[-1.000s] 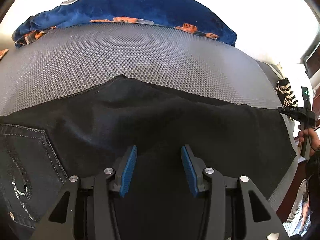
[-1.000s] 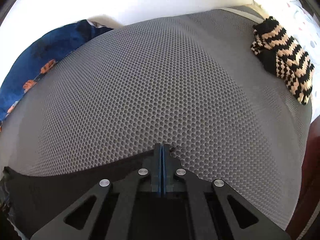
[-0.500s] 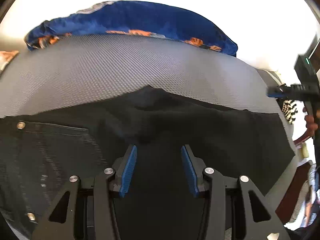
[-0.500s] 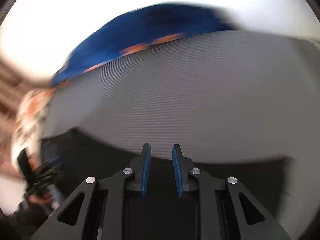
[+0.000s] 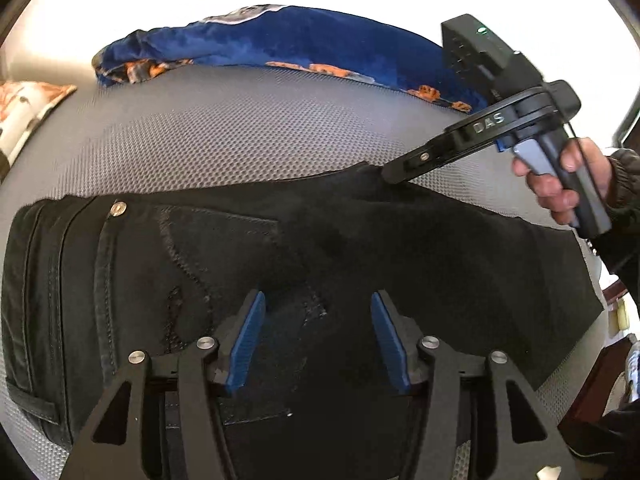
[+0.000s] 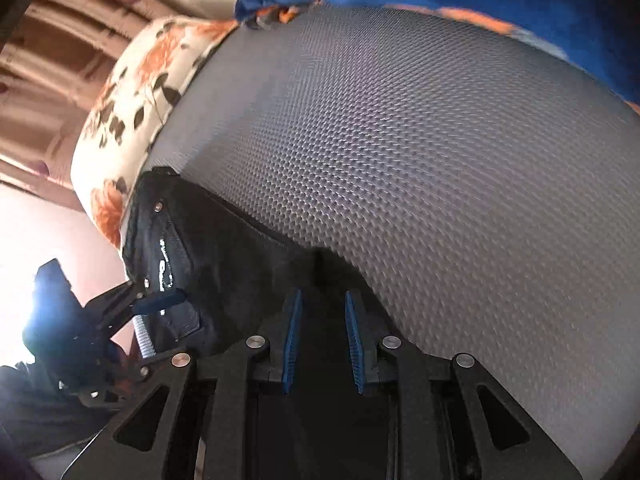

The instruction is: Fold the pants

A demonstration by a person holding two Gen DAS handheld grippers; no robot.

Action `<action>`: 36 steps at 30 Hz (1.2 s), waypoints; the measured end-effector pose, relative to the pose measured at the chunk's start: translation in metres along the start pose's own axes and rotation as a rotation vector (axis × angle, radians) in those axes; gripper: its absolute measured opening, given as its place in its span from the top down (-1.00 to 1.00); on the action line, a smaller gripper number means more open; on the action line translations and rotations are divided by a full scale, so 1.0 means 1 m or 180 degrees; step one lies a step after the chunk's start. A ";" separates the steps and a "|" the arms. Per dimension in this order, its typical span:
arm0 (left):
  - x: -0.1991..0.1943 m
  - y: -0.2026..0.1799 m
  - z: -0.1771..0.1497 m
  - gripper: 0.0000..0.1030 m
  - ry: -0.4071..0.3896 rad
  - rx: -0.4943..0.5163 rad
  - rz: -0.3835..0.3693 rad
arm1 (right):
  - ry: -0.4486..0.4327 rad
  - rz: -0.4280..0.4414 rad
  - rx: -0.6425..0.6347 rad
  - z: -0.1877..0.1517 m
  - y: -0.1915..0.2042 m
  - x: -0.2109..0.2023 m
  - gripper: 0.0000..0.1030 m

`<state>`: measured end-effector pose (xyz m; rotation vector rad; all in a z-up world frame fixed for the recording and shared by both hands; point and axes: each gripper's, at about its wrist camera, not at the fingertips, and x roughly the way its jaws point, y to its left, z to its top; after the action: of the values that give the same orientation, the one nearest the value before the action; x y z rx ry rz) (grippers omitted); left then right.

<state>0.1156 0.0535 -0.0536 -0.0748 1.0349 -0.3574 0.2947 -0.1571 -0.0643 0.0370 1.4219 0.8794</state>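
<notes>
Black jeans lie flat on the grey mesh mattress, waistband and back pocket at the left. My left gripper is open and empty, just above the seat of the jeans. My right gripper is open with a narrow gap, its tips over the far edge of the jeans. It also shows in the left wrist view, tips at that far edge, held by a hand. The left gripper also shows in the right wrist view at the waistband.
A blue blanket with orange print lies along the far side of the mattress. A floral pillow sits at the left end, beyond the waistband. A wooden bed frame edge shows at the right.
My right gripper let go of the fabric and opened, then swung left to the far edge of the jeans. The left gripper moved left toward the waistband, still open.
</notes>
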 end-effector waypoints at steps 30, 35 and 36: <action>0.037 -0.053 0.052 -0.07 -0.0015 0.0415 -0.0350 | -0.0974 -0.0932 0.0339 -0.062 0.003 -0.098 0.20; 0.072 -0.072 0.061 -0.02 0.0101 0.0565 -0.0257 | -0.0958 -0.1043 0.0792 -0.134 -0.025 -0.103 0.20; 0.077 -0.074 0.062 0.00 0.0102 0.0587 -0.0224 | -0.0935 -0.1047 0.0894 -0.146 -0.031 -0.098 0.20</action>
<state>0.1846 -0.0472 -0.0685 0.0604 1.0285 -0.5180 0.1949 -0.3003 -0.0284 0.1352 1.2205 0.3817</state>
